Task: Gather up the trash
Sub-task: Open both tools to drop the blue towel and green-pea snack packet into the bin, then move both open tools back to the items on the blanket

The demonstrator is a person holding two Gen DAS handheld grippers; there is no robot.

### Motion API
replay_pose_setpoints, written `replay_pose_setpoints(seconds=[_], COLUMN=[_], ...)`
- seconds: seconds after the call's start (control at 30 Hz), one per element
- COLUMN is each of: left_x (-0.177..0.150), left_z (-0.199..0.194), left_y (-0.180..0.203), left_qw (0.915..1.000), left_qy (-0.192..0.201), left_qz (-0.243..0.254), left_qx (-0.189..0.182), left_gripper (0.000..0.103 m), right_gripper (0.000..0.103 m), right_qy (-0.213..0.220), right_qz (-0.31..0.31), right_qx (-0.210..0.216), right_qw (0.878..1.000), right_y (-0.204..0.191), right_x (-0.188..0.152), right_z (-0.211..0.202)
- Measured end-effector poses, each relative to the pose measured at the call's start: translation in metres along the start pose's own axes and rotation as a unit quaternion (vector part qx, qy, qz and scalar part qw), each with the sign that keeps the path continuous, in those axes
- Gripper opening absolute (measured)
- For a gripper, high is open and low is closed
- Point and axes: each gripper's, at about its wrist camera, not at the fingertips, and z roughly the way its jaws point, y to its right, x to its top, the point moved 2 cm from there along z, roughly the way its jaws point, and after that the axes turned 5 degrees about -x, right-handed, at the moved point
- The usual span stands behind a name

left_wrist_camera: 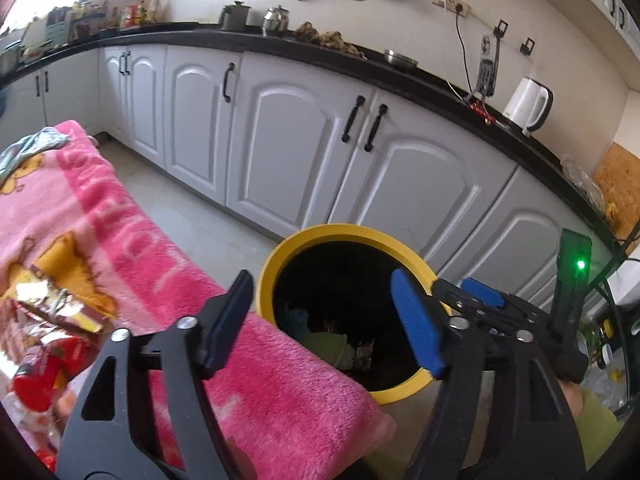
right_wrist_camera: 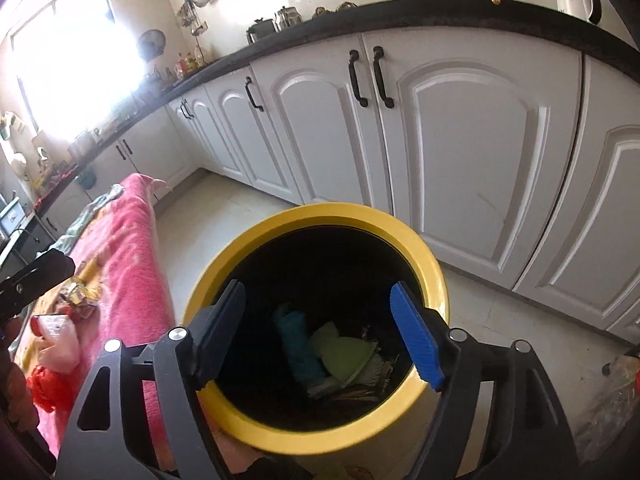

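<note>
A yellow-rimmed bin (right_wrist_camera: 320,320) stands on the kitchen floor just beside a pink blanket (left_wrist_camera: 132,240), already holding a blue scrap (right_wrist_camera: 296,344) and a pale green wad (right_wrist_camera: 348,356) at its dark bottom. The right claw (right_wrist_camera: 320,332) hangs over its mouth, jaws wide apart with nothing between them; the left claw (left_wrist_camera: 324,316) is likewise spread and empty, near the rim and over the blanket's edge. Crumpled foil and red wrappers (left_wrist_camera: 52,332) lie on the blanket, apparently the next trash to gather. Done well, that step likely means closing on one wrapper without pinching the plush, then releasing squarely above the opening. Only the right wrist view shows the bin's contents clearly; only the left shows the white kettle (left_wrist_camera: 528,104) on the black surface (left_wrist_camera: 440,80) above the white cabinets (right_wrist_camera: 460,152).
</note>
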Motion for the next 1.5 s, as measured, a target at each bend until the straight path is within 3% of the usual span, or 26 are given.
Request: replay_pose_setpoints(seconds=[0.1,0.2,0.8,1.5], left_x=[0.003,0.005,0.0,-0.035], left_z=[-0.019,-0.037,-0.137,-0.184], left_y=[-0.01,-0.02,-0.078,-0.113], left_qw=[0.9997,0.9988,0.989,0.9861], left_qy=[0.018,0.035,0.11,0.101], left_qz=[-0.016,-0.03,-0.078,-0.079], left_qx=[0.008,0.016,0.062,0.106], left_gripper=[0.084,0.091,0.092,0.092], right_gripper=[0.078,0.078,0.083,0.084], right_qy=[0.01,0.018,0.053,0.049], right_qz=[-0.009,-0.012,-0.07,-0.166], right_qx=[0.005,0.014,0.073,0.143], right_qw=[1.0,1.0,0.994,0.974], right_y=[-0.009,-0.017,-0.091,-0.189], right_x=[0.001,0.002,0.008,-0.01], right_z=[-0.013,-0.025,-0.071,-0.095])
